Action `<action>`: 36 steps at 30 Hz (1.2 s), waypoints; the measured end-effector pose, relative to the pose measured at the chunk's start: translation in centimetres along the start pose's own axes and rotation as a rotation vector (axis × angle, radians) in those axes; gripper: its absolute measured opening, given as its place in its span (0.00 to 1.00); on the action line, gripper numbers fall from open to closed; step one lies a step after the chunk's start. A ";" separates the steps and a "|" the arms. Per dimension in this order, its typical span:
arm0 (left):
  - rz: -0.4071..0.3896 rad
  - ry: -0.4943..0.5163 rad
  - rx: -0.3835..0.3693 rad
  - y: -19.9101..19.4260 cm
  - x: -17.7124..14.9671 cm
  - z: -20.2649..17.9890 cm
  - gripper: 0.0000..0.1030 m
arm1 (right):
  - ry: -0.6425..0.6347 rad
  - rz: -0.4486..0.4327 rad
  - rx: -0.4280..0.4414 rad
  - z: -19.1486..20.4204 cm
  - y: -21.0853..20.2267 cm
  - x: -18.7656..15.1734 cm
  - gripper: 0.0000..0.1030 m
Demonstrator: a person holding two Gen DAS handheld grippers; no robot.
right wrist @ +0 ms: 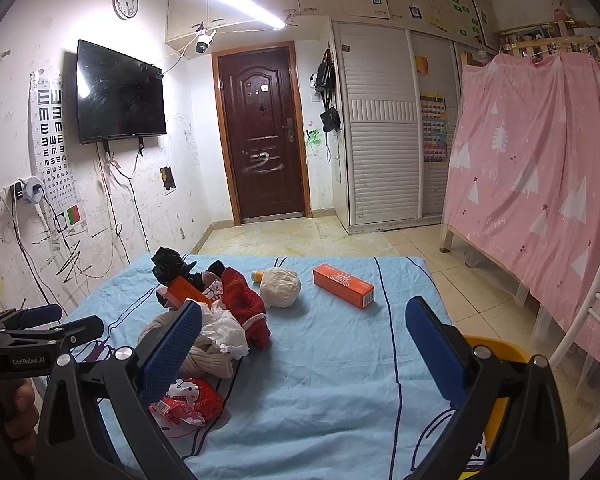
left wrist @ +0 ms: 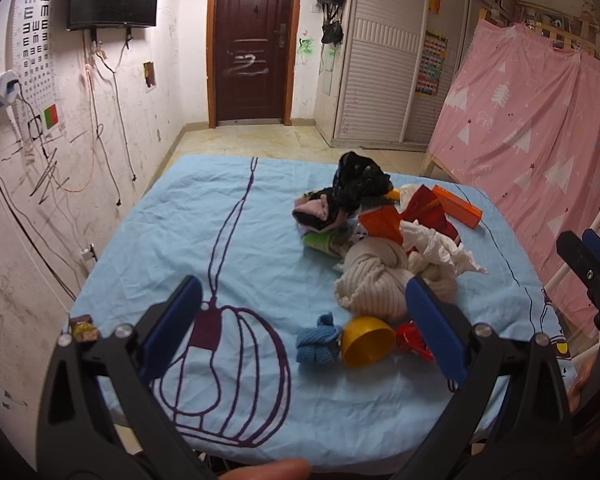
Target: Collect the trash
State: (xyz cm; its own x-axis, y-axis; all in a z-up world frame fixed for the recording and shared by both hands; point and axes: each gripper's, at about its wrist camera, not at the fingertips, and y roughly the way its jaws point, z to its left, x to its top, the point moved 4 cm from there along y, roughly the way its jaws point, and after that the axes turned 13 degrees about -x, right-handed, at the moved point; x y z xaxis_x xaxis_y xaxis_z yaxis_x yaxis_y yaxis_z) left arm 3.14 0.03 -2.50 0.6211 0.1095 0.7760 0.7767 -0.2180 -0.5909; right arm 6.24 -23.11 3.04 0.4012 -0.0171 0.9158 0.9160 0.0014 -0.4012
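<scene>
A pile of trash and clothing lies on a table with a light blue cloth [left wrist: 260,248]. It holds a black plastic bag [left wrist: 358,178], an orange box [left wrist: 458,206], crumpled white paper [left wrist: 440,250], a cream knit cloth [left wrist: 374,280], a yellow bowl [left wrist: 366,340] and a red wrapper [left wrist: 412,340]. My left gripper [left wrist: 304,328] is open and empty above the table's near edge. My right gripper [right wrist: 304,344] is open and empty over the cloth. In the right wrist view the orange box [right wrist: 344,285], a white crumpled ball [right wrist: 280,287] and a red snack packet [right wrist: 188,400] show.
A small snack wrapper [left wrist: 84,328] lies at the table's left corner. A blue knit item [left wrist: 318,342] sits by the bowl. A yellow container [right wrist: 500,360] stands at the table's right edge. A white chair [right wrist: 596,312] and a pink curtain [right wrist: 540,168] are on the right.
</scene>
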 end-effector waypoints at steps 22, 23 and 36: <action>0.002 0.000 0.001 0.0 0.0 0.0 0.94 | 0.003 -0.005 0.000 0.0 -0.1 0.2 0.92; 0.002 0.000 0.001 0.0 0.0 0.0 0.94 | 0.002 -0.005 0.000 0.0 -0.1 0.2 0.92; 0.002 0.002 0.003 0.0 0.0 0.0 0.94 | -0.003 -0.006 0.002 0.2 -0.1 0.3 0.92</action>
State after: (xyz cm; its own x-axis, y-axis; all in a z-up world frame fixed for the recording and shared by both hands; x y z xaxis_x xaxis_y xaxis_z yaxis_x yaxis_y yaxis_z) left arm 3.12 0.07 -2.51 0.6224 0.1072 0.7753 0.7758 -0.2153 -0.5931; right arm 6.29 -22.93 3.32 0.3959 -0.0142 0.9182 0.9183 0.0029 -0.3959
